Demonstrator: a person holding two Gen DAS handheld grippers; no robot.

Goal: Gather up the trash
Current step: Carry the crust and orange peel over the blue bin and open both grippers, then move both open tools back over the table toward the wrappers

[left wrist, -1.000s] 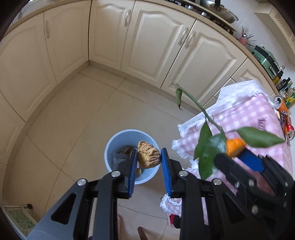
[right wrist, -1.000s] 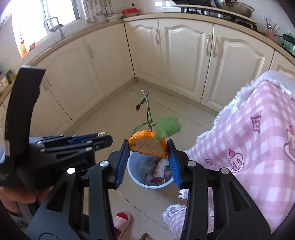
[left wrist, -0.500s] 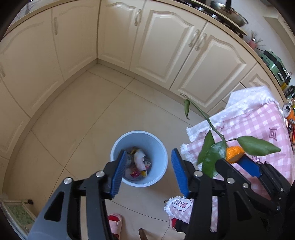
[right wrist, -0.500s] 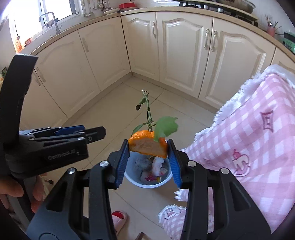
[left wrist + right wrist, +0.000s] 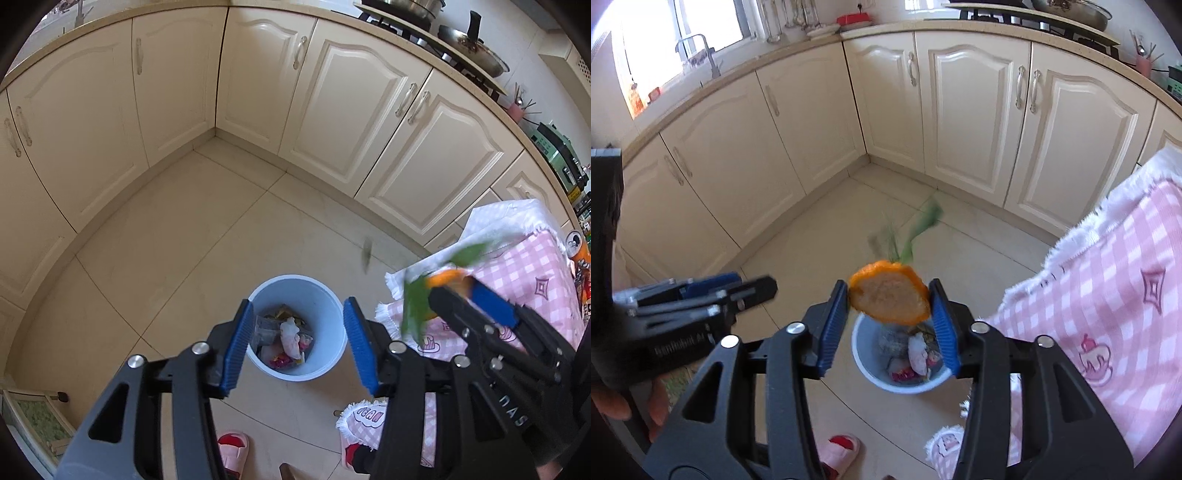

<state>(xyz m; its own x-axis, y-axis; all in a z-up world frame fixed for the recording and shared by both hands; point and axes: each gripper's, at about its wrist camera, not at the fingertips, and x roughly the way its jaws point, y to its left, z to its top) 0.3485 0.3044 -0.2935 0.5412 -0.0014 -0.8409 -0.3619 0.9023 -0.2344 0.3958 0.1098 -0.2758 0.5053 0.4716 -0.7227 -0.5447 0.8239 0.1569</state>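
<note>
Orange peel between opening right claw pads, left claw wide, empty

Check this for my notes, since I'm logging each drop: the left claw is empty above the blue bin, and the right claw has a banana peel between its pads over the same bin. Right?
One thing is wrong: it is an orange peel with green leaves, not a banana peel, as the right wrist view shows. It sits between the pads of the right claw, whose jaws are opening, over the blue bin. The left claw is indeed empty above it.
</note>
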